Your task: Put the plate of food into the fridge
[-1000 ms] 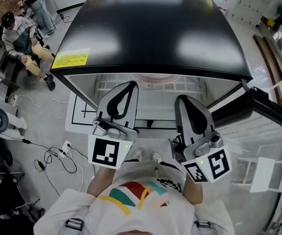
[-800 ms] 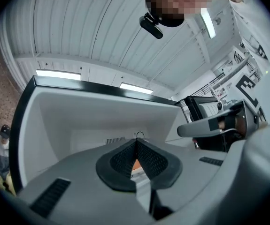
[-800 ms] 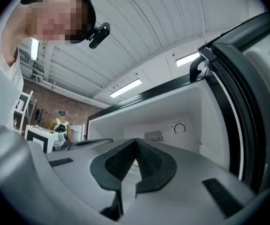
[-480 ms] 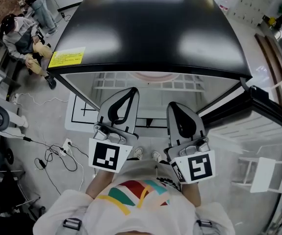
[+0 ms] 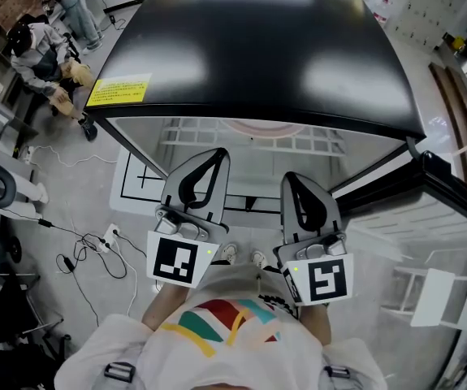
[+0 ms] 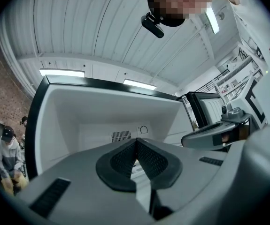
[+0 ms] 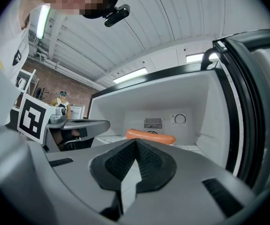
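The fridge (image 5: 257, 51) stands open before me, black-topped, its white inside lit. On its wire shelf lies the plate (image 5: 261, 127); only a pinkish rim shows under the top edge in the head view. The right gripper view shows an orange sausage (image 7: 150, 136) on that plate, deep inside by the back wall. My left gripper (image 5: 210, 154) and right gripper (image 5: 291, 179) hang side by side just outside the opening, pointing in. Both are shut with nothing between the pads, as seen on the left gripper (image 6: 136, 142) and right gripper (image 7: 135, 142).
The fridge door (image 5: 428, 193) stands swung open at the right. A white rack (image 5: 436, 295) is beyond it. Cables and a power strip (image 5: 103, 246) lie on the floor at left. People (image 5: 42, 51) sit far left.
My right gripper has drawn left and back from the opening and rolled, so its marker cube now faces up squarely. The left gripper has barely moved.
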A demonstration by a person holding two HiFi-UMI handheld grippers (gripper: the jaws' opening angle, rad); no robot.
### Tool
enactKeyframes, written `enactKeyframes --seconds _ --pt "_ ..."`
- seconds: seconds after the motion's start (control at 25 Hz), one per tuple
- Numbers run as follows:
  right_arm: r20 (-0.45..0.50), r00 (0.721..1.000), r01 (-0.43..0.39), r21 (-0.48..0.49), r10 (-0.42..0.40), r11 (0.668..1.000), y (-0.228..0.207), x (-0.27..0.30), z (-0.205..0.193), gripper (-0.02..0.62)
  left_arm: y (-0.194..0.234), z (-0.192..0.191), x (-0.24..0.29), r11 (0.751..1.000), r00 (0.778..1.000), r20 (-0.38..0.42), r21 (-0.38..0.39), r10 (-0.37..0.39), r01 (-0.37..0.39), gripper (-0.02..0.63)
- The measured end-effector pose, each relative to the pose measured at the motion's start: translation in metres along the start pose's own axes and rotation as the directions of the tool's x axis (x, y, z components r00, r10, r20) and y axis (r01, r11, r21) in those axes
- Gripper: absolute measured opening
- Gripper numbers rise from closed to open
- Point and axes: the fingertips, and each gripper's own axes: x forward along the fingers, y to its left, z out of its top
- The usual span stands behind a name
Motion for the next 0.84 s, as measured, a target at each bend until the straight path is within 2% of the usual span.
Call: enactKeyframes --seconds 0.84 --pt "-0.017 1.000 -0.010 -0.008 0.010 1.000 -0.0034 0.0030 0.0016 0.000 0.0051 -0.0044 0.0048 1.000 1.000 -0.009 -0.007 0.005 -0.005 0.006"
